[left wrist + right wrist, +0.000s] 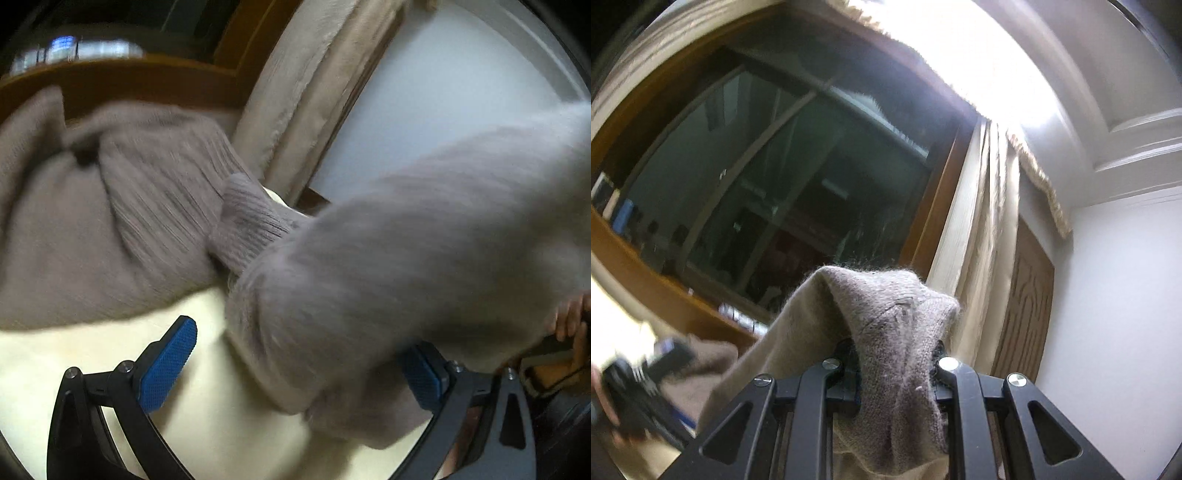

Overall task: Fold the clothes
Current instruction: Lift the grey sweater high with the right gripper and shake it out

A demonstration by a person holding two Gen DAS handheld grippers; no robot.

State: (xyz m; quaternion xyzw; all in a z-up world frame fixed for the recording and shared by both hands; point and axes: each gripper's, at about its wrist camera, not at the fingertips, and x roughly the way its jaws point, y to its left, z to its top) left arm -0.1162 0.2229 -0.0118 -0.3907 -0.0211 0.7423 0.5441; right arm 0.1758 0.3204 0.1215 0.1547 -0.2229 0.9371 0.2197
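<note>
Left wrist view: my left gripper stands wide, blue pads well apart, and a fuzzy sleeve of the taupe sweater hangs down between them. It touches or at least crosses in front of the right-hand pad, but nothing is pinched. The body of the knit lies bunched on the cream surface, ribbed cuff poking up in the middle. Everything is smeared with motion blur, so I can't read how many layers are stacked there. At the far right edge a hand grips the other tool. Curtain and wall sit behind.

Right wrist view: my right gripper is clamped tight on a fold of the sweater, which tents up over the fingertips and drapes down on both sides. The camera looks up at a dark window, so this end is lifted off the surface.

My read on handling: this knit is soft, limp and light, with a hairy nap that grips the pads well but stretches if tugged. It will sag wherever it is unsupported. I'd take hold at a seam or ribbed edge, where the fabric is firmer, and pinch through all layers.
</note>
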